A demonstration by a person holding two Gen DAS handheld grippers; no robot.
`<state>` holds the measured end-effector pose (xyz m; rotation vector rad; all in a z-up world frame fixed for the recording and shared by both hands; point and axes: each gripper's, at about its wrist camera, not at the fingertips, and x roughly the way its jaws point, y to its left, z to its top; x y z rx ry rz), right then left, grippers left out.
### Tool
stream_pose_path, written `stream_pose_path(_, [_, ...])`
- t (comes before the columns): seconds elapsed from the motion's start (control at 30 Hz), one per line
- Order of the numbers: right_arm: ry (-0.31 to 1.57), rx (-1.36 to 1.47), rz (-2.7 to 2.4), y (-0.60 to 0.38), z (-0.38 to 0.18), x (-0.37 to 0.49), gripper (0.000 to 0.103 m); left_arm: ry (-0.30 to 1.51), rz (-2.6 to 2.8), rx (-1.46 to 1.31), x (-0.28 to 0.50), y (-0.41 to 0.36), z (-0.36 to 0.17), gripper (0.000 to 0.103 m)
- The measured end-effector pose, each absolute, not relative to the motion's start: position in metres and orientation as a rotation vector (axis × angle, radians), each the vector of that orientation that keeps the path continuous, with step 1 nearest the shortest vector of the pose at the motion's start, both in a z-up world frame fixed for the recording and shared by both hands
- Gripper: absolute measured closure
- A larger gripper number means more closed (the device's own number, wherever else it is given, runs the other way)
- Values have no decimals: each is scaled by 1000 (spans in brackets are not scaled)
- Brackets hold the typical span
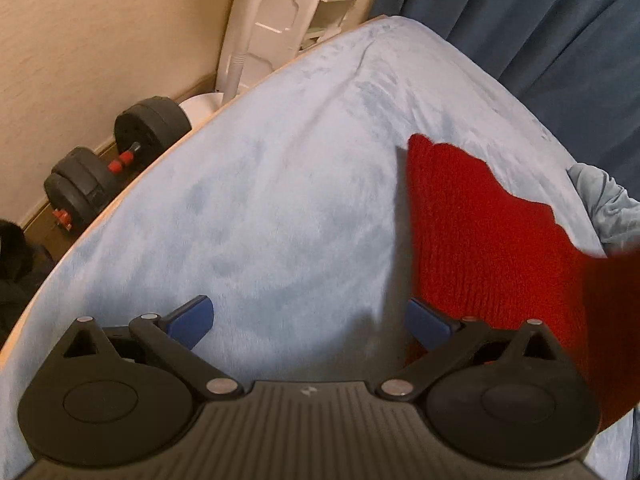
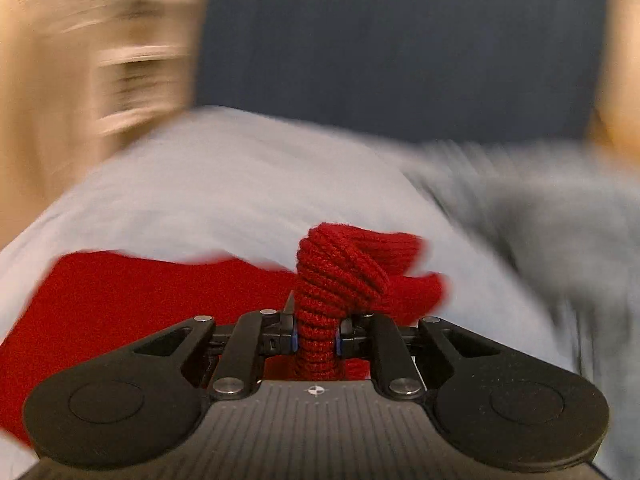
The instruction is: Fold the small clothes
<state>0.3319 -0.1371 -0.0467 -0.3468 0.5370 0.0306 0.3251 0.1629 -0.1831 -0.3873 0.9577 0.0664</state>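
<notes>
Right gripper [image 2: 316,336]: lower centre of its own view, jaws nearly closed, pinching a bunched rib of the red knit garment [image 2: 336,280] between the blue pads; the view is blurred.

Left gripper [image 1: 310,320]: lower centre of its view, jaws spread wide, nothing between them; its right pad sits just beside the garment's edge.

Red knit garment [image 1: 480,240]: right half of the left view, draped over the pale blue blanket [image 1: 260,200]. Judged soft, light, stretchy and limp; it sags wherever unsupported. Best taken at a corner or ribbed hem, where the thicker knit fills the pads.

Dumbbell [image 1: 116,160]: far left, on the floor.

Dark blue curtain [image 1: 540,20]: upper right, behind.
</notes>
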Motion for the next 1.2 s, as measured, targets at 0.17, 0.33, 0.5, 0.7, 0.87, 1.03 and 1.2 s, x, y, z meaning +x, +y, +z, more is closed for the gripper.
stream_pose_path(0.17, [557, -766, 500, -11, -110, 277, 88, 974, 40, -422, 328, 171, -183, 0])
stream_pose_path(0.33, [613, -793, 521, 8, -155, 254, 86, 989, 36, -440, 328, 180, -184, 0])
stream_pose_path(0.5, [566, -683, 545, -4, -126, 252, 87, 991, 29, -489, 328, 188, -182, 0])
stream_pose_path(0.7, [582, -657, 496, 7, -145, 250, 75, 978, 44, -527, 325, 197, -179, 0])
stream_pose_path(0.87, [590, -628, 566, 6, -142, 220, 47, 943, -3, -521, 321, 195, -170, 0])
stream_pose_path(1.03, [498, -442, 487, -26, -102, 196, 69, 873, -67, -476, 315, 186, -156, 0])
stream_pose_path(1.2, [653, -386, 455, -27, -135, 215, 98, 817, -149, -425, 308, 173, -145, 0])
